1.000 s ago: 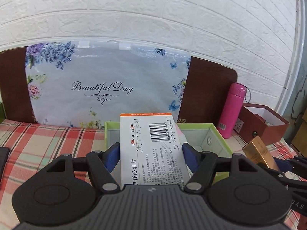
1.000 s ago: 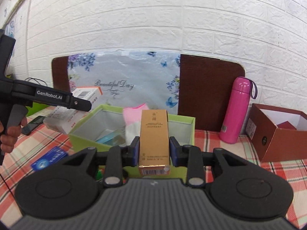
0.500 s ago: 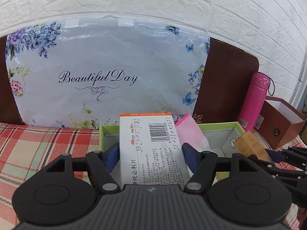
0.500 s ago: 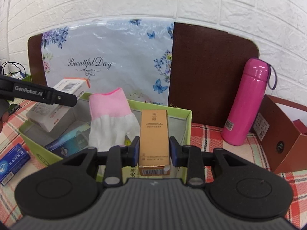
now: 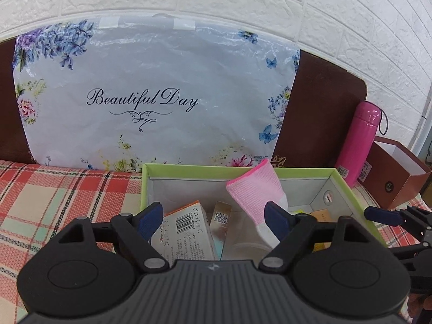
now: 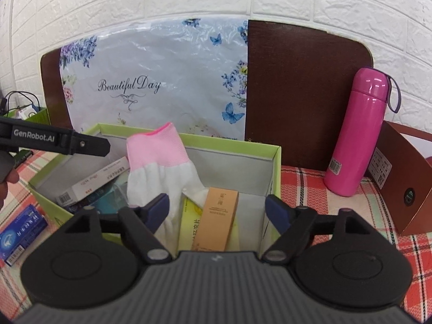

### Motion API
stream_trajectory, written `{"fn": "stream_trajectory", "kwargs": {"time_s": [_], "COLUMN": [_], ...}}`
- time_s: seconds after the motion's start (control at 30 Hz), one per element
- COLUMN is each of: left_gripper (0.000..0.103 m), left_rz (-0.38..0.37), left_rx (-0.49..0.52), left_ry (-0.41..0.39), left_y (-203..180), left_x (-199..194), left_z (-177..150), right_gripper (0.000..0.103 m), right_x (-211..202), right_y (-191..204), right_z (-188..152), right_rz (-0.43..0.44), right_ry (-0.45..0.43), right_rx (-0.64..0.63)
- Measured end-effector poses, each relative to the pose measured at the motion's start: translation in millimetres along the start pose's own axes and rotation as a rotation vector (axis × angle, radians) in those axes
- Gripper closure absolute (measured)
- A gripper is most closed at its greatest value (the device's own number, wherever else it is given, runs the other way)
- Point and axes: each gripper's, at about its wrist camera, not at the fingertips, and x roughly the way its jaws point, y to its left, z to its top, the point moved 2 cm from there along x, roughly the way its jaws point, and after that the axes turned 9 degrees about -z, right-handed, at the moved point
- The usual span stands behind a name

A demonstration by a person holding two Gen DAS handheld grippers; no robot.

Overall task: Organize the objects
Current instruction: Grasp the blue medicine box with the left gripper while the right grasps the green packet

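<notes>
Claw work first, from the left wrist view: the left claw [image 5: 214, 217] was opening over the green box [image 5: 237, 168] — its white medicine carton [image 5: 181, 236] lay loose inside, gripped by nothing. From the right wrist view, the right claw [image 6: 217, 212] was likewise opening, the tan carton [image 6: 217, 217] lying free in that box beside a pink-cuffed glove [image 6: 156, 159].

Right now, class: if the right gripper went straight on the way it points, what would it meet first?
Probably the tan box lying in the green bin, right between the opening jaws of the right gripper; depth is unclear.
</notes>
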Motion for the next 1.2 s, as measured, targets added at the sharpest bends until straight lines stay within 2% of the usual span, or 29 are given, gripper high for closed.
{"fn": "stream_trajectory", "kwargs": {"time_s": [0.23,0.43,0.8,1.2], "left_gripper": [0.018,0.018,0.018,0.018], "left_rz": [0.008,0.052,0.057,0.088], "left_rx": [0.003,-0.001,0.003,-0.039], "left_ry": [-0.021,0.023,0.005,0.004], "left_y": [-16,-28,-39,-31], "left_x": [-32,-60,-104,-128], "left_z": [1,-12,-48,-84], "right_gripper": [0.015,0.011,0.005,0.004], "right_x": [-30,-68,-131,-162], "right_y": [3,7,16,40], "right_z": [8,4,-24,-57], "right_rz": [0.005,0.023,0.034,0.048], "right_ry": [-0.049,-0.094,-0.150,-0.164], "right_rx": [0.008,0.027,0.058,0.027]}}
